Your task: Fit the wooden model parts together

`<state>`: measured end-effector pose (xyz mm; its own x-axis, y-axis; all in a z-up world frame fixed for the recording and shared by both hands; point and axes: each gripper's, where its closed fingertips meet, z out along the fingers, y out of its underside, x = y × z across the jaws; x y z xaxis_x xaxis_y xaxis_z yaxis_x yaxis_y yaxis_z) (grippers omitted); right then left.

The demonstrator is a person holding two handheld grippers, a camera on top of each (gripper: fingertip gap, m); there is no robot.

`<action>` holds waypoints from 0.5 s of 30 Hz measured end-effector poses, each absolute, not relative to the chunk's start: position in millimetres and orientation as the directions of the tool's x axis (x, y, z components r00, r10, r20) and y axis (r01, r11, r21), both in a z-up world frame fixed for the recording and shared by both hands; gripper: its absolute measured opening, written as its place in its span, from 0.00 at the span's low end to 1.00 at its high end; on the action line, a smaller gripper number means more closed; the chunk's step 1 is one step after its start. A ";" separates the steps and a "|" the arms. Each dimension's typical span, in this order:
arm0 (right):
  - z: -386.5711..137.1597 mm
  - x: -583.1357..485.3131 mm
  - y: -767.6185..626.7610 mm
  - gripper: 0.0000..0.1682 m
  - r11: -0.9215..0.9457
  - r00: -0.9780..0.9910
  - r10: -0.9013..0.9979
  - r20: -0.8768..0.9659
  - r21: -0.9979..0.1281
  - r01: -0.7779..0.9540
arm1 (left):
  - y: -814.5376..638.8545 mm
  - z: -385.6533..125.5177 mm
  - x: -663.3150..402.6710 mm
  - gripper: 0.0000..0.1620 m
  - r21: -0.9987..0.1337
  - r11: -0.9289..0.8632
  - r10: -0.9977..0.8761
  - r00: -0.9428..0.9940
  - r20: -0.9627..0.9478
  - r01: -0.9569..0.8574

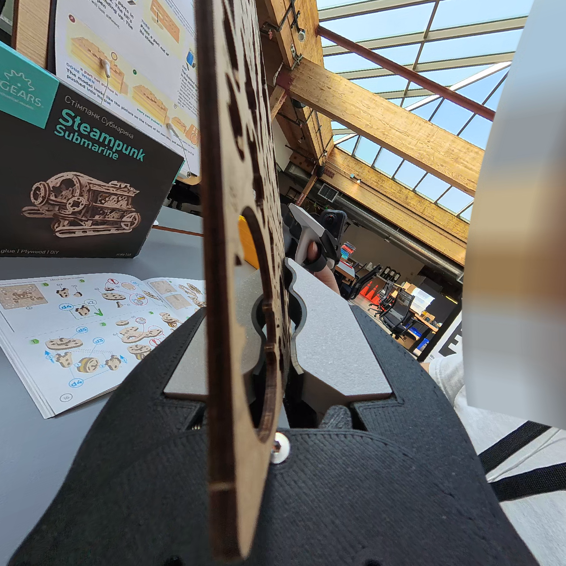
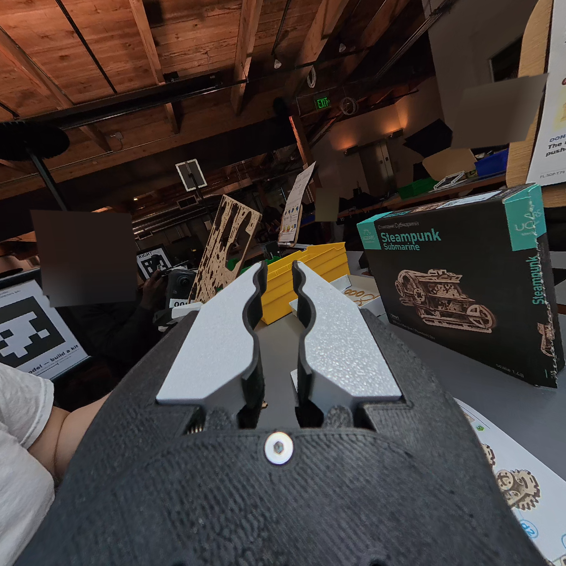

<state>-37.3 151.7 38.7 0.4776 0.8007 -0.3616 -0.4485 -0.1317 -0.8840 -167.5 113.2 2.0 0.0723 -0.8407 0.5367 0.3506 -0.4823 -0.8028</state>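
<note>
Gripping a laser-cut plywood sheet [image 1: 242, 214] edge-on between its grey fingers [image 1: 333, 333], the left gripper [image 1: 272, 306] holds it upright, blocking most of what lies ahead. To the sheet's left sit the dark kit box [image 1: 82, 183] and the open instruction booklet [image 1: 92, 330] on the grey table [image 1: 27, 459]. Only the right wrist view shows the sheet's flat face [image 2: 226, 248], with a yellow bin [image 2: 303, 275] ahead of the right gripper [image 2: 278, 269], whose jaws stand apart, empty
</note>
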 end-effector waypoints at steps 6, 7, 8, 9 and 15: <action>27.0 -67.2 143.1 0.11 -0.196 0.428 0.836 -0.344 -0.915 -0.352 | 113.5 -0.5 -165.7 0.01 -0.807 -0.484 -0.839 0.081 0.537 0.339; 22.2 -73.6 142.4 0.12 -0.220 0.418 0.836 -0.355 -0.916 -0.336 | 113.6 -1.1 -165.3 0.01 -0.808 -0.484 -0.839 0.083 0.537 0.336; 18.3 -77.7 143.0 0.14 -0.230 0.425 0.831 -0.360 -0.917 -0.327 | 113.5 -1.7 -164.8 0.01 -0.809 -0.484 -0.839 0.085 0.537 0.333; 16.1 -80.7 142.7 0.14 -0.227 0.431 0.830 -0.354 -0.920 -0.318 | 113.4 -2.1 -164.5 0.01 -0.811 -0.482 -0.840 0.088 0.535 0.330; 14.9 -92.7 135.2 0.14 -0.228 0.401 0.856 -0.325 -0.935 -0.272 | 112.6 -2.4 -163.8 0.01 -0.817 -0.478 -0.843 0.091 0.530 0.324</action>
